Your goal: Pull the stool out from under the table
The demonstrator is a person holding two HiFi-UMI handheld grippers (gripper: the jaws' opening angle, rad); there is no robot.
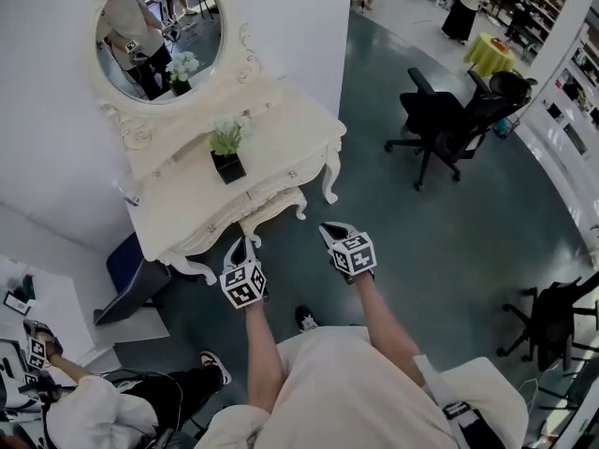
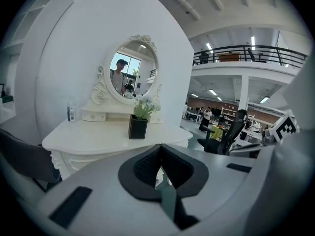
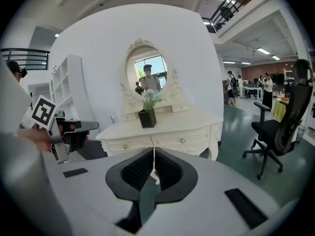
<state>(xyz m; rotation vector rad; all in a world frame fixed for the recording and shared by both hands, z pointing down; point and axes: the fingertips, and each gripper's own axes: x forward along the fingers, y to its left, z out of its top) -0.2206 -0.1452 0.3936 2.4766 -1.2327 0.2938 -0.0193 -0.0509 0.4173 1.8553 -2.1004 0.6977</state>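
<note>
A white ornate dressing table (image 1: 281, 129) stands against the wall. The white stool (image 1: 273, 210) is tucked under its front edge, and only its rim and curved legs show. My left gripper (image 1: 240, 248) hovers just in front of the stool's left leg, shut and empty. My right gripper (image 1: 330, 230) is right of the stool, near the table's corner leg, also shut with nothing in it. In the left gripper view the jaws (image 2: 158, 167) are closed with the table (image 2: 98, 136) ahead. In the right gripper view the shut jaws (image 3: 153, 167) face the table's drawers (image 3: 167, 140).
A potted plant (image 1: 227, 153) and an oval mirror (image 1: 159, 31) sit on the table. A black office chair (image 1: 447, 120) stands to the right, another (image 1: 552, 318) at the far right. A dark chair (image 1: 131, 279) is beside the table's left end, and a seated person (image 1: 103, 410) is at the lower left.
</note>
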